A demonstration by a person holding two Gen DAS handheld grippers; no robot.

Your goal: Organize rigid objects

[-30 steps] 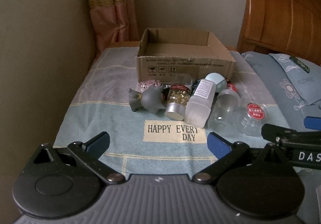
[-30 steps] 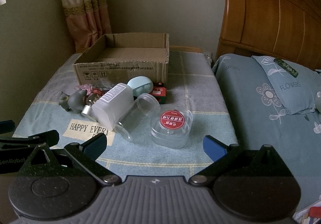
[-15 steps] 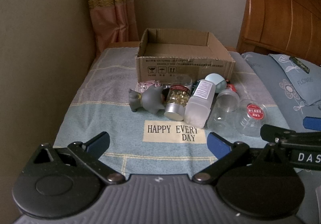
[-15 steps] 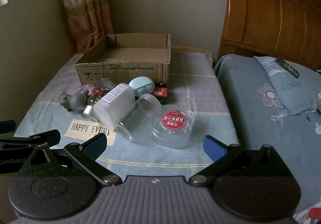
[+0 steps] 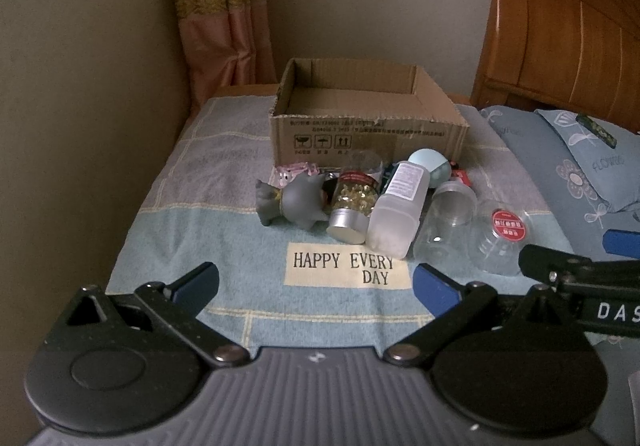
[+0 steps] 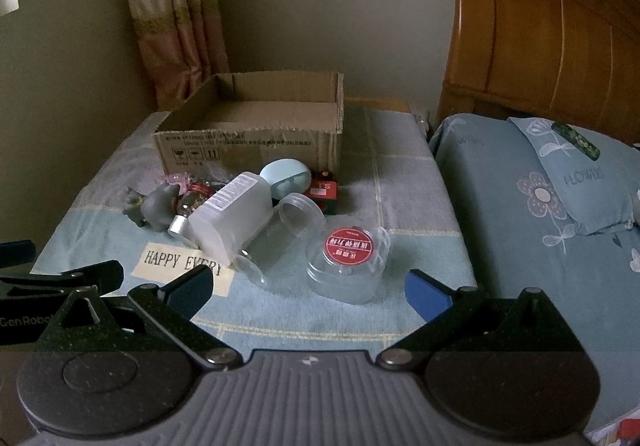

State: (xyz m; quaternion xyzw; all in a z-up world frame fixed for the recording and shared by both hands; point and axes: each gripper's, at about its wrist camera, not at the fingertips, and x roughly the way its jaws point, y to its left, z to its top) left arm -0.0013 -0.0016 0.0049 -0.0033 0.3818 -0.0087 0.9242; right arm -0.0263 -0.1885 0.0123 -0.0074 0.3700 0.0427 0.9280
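Note:
An open cardboard box (image 5: 368,134) (image 6: 256,142) stands at the back of a cloth-covered table. In front of it lies a pile: a grey animal figure (image 5: 294,202) (image 6: 158,206), a capsule jar with a silver cap (image 5: 352,202), a frosted white bottle (image 5: 398,206) (image 6: 232,214), a clear jar (image 5: 444,222) (image 6: 286,232), a clear tub with a red label (image 5: 506,238) (image 6: 348,262), a pale blue egg-shaped case (image 6: 286,176) and a small red box (image 6: 322,190). My left gripper (image 5: 316,284) and right gripper (image 6: 308,292) are open and empty, short of the pile.
A wall and a pink curtain (image 5: 216,6) bound the left side. A bed with a blue floral pillow (image 6: 560,174) and a wooden headboard (image 6: 540,38) lies to the right. The cloth shows a "HAPPY EVERY DAY" patch (image 5: 346,266).
Both views have shifted very slightly toward the pile. Nothing on the table has moved and both grippers stay open.

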